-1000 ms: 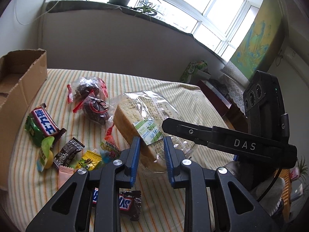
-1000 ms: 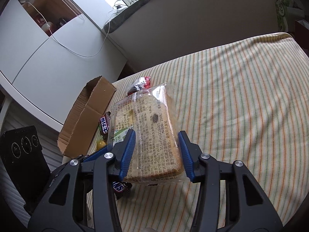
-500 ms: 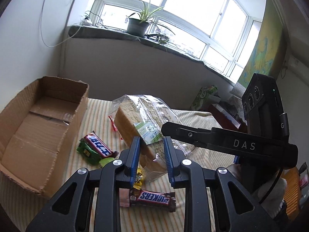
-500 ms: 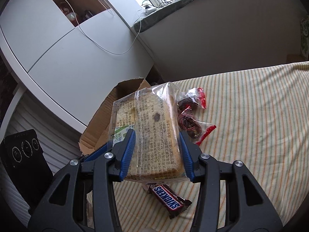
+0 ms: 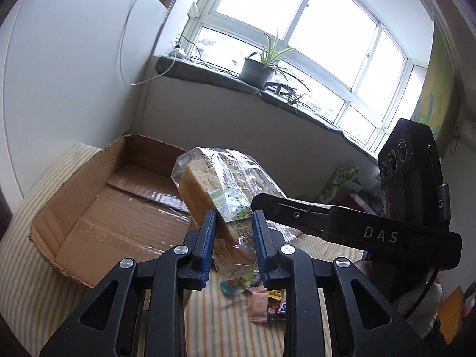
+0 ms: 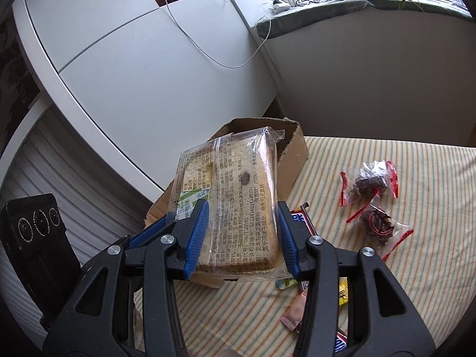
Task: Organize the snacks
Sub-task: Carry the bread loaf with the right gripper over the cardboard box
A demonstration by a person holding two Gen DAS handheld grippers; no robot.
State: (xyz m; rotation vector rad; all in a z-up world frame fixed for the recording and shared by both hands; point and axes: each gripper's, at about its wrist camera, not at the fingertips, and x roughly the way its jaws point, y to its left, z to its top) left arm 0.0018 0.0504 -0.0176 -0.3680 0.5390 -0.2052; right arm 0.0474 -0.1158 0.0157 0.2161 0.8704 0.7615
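Observation:
A bagged loaf of sliced bread (image 5: 208, 190) is held in the air by both grippers at once. My left gripper (image 5: 233, 238) is shut on its lower end. My right gripper (image 6: 242, 232) is shut across its width, and the bread (image 6: 235, 202) fills the space between its blue pads. The loaf hangs over the near edge of an open, empty cardboard box (image 5: 119, 205), which also shows behind the bread in the right wrist view (image 6: 293, 154). The right gripper's body (image 5: 351, 229) crosses the left wrist view at right.
Small wrapped sweets (image 5: 258, 306) and a Snickers bar (image 6: 303, 220) lie on the striped cloth (image 6: 416, 178) below. Two red-trimmed bags of dark snacks (image 6: 372, 181) lie at right. A white cabinet (image 6: 148, 74) stands behind the box. A windowsill with a plant (image 5: 258, 68) is beyond.
Both grippers have carried the bread left and up, from above the scattered snacks to over the cardboard box. The grip on the loaf is unchanged.

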